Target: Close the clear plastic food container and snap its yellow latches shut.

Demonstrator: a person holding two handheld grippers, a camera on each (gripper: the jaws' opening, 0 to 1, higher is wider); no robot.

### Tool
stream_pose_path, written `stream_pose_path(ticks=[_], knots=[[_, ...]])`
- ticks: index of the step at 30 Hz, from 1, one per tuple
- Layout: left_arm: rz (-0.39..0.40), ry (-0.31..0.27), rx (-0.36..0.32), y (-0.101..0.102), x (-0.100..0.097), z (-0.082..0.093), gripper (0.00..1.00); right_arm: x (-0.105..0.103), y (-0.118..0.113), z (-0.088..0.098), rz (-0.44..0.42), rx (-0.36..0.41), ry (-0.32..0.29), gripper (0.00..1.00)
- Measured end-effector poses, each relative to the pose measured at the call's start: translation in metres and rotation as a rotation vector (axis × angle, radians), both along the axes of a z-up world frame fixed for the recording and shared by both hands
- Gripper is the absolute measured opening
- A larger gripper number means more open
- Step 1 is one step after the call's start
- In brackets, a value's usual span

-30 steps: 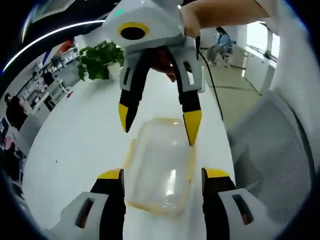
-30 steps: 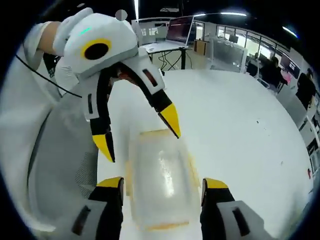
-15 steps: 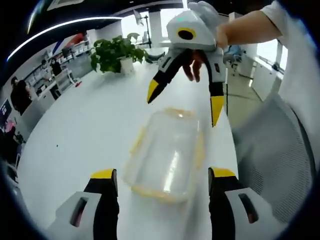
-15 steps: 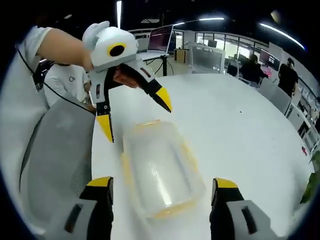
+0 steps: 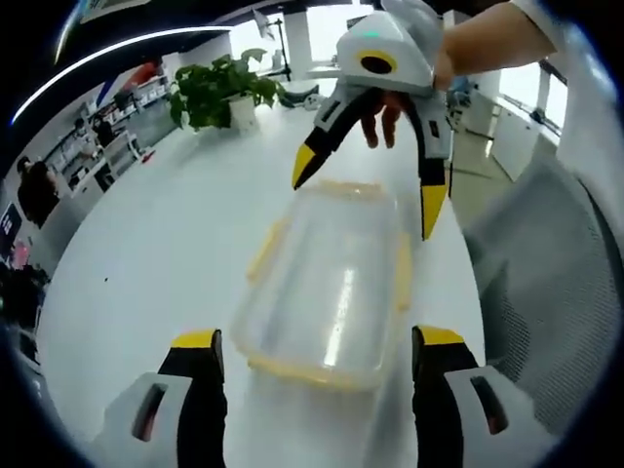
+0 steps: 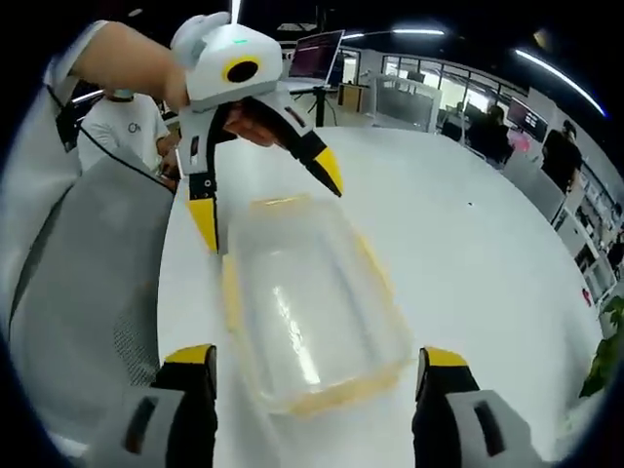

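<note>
container: clear rectangular plastic food container with yellow latches (image 5: pixel 329 283) lying on white table (image 5: pixel 156 253), lid on
change: both grippers backing off, lifting higher
left gripper (image 6: pixel 263 210): jaws spread wide, empty
right gripper (image 5: pixel 366 200): jaws wide, empty
meaning: latches probably getting checked next

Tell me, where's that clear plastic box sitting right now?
The clear plastic container lies on the white table near its edge, between the left gripper and the right gripper, beside a grey mesh chair.
</note>
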State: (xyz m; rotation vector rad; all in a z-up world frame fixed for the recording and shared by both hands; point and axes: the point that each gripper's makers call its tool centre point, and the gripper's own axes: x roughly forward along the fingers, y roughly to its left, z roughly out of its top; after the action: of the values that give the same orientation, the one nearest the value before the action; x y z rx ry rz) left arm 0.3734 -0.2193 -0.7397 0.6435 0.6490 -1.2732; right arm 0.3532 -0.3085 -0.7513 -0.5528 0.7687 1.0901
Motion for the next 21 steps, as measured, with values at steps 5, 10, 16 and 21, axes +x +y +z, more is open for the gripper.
stream_pose_path(ticks=[5, 10, 16, 21], knots=[[-0.018, -0.032, 0.013, -0.001, 0.001, -0.002, 0.72, 0.006, 0.001, 0.001, 0.008, -0.002, -0.044, 0.73], [-0.031, -0.029, 0.015, -0.003, -0.003, -0.003, 0.72, 0.005, 0.001, 0.001, 0.021, -0.008, -0.049, 0.73], [-0.025, -0.029, 0.011, 0.009, -0.004, -0.003, 0.72, 0.004, 0.013, 0.001, 0.028, -0.008, -0.048, 0.72], [-0.016, -0.029, 0.024, 0.026, -0.005, -0.003, 0.72, 0.003, 0.030, 0.002, 0.034, -0.003, -0.051, 0.72]])
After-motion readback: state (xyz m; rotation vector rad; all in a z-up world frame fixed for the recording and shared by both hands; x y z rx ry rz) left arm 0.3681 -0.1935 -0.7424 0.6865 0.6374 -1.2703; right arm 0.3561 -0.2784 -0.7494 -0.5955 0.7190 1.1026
